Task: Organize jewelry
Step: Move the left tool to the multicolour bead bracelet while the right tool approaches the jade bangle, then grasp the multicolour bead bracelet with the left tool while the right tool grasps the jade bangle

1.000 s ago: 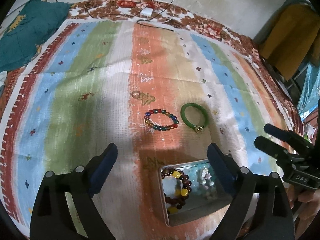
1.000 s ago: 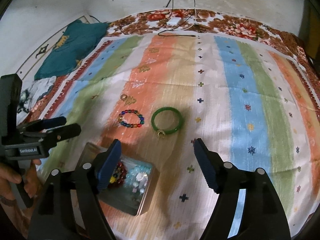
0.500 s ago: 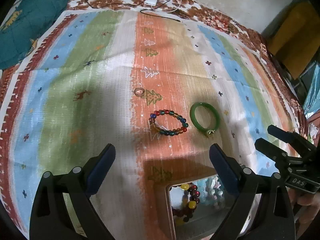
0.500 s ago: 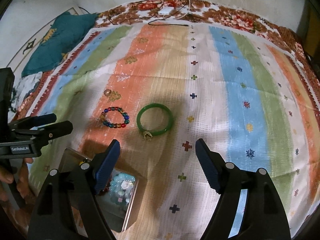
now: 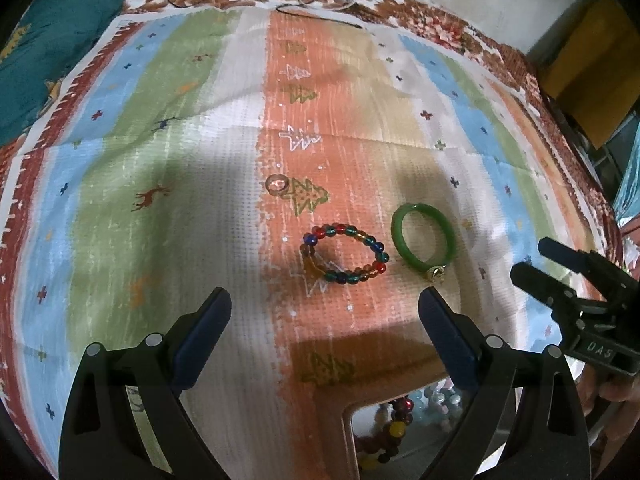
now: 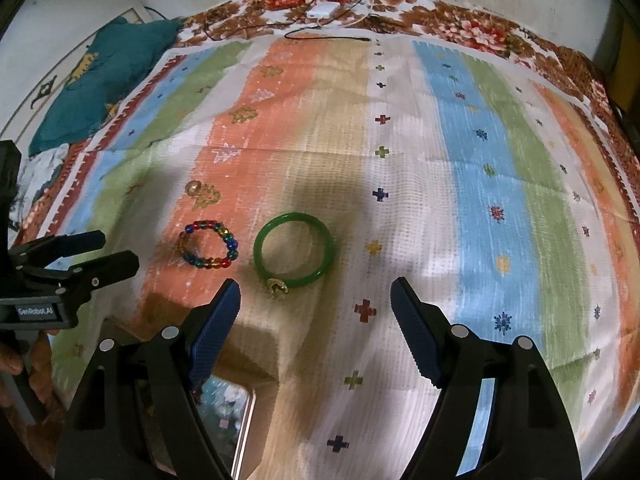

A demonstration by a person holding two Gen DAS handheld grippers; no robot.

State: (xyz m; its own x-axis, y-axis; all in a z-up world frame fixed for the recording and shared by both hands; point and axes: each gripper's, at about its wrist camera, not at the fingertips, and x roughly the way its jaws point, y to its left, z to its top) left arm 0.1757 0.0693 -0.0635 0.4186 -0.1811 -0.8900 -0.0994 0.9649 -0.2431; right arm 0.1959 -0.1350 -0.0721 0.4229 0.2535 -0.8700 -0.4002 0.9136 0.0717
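Left wrist view: box (image 5: 400,436) slid lower, bangle (image 5: 423,241) nearer; both jaws wide, empty.

Both claws, left (image 5: 324,308) and right (image 6: 316,300), have dropped closer over beaded bracelet (image 5: 344,254) and green bangle (image 6: 294,250); tin (image 6: 236,420) slipped toward frame bottom.

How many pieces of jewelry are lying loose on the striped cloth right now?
3: a small ring farthest away, a beaded bracelet in the middle, a green bangle to its right. More sit in the tin, partly hidden.

Both wrist cameras look steeply down, side by side, sharing the green bangle (image 5: 423,240) (image 6: 294,250) on striped cloth (image 5: 200,160) (image 6: 460,160).
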